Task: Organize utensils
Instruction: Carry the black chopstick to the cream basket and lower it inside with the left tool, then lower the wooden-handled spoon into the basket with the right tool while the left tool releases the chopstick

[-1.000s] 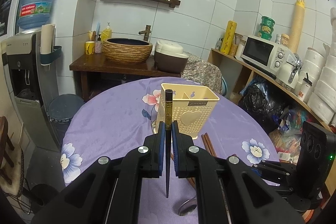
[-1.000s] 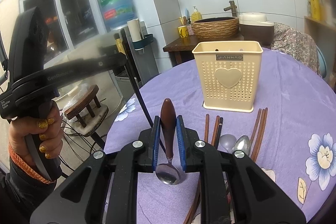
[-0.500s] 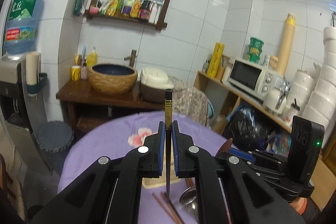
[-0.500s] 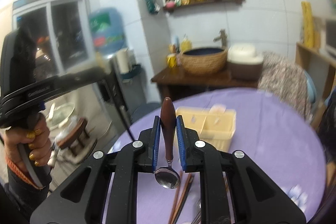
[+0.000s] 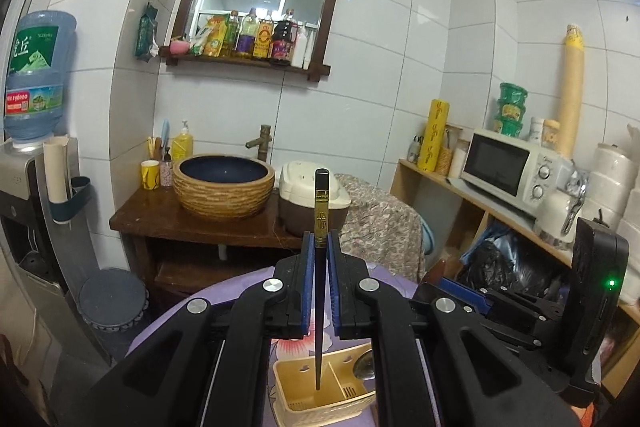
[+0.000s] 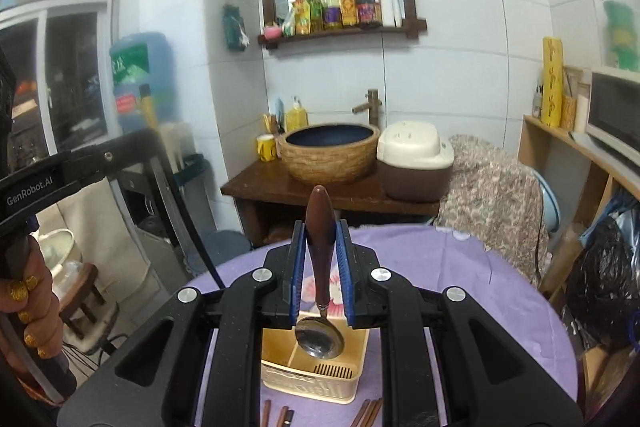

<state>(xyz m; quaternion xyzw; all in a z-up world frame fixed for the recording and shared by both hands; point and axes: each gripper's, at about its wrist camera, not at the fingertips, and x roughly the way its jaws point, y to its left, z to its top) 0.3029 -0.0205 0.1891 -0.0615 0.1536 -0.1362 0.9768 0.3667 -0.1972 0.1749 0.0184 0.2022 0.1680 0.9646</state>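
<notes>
Purple tablecloth (image 6: 460, 267), perforated cream plastic caddy (image 6: 316, 379)

Cream holder (image 6: 316, 367) open-topped, inner divider splitting it; both compartments unobstructed from above. Chopsticks (image 6: 370, 413) on table (image 6: 480, 291) at holder's near side.

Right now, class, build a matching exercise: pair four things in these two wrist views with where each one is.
1 chopstick
2 spoon
3 utensil caddy
4 loose chopsticks

A lying on the purple cloth
B clamped in the right gripper
C clamped in the left gripper
D standing below both grippers

Pairs: 1-C, 2-B, 3-D, 4-A
</notes>
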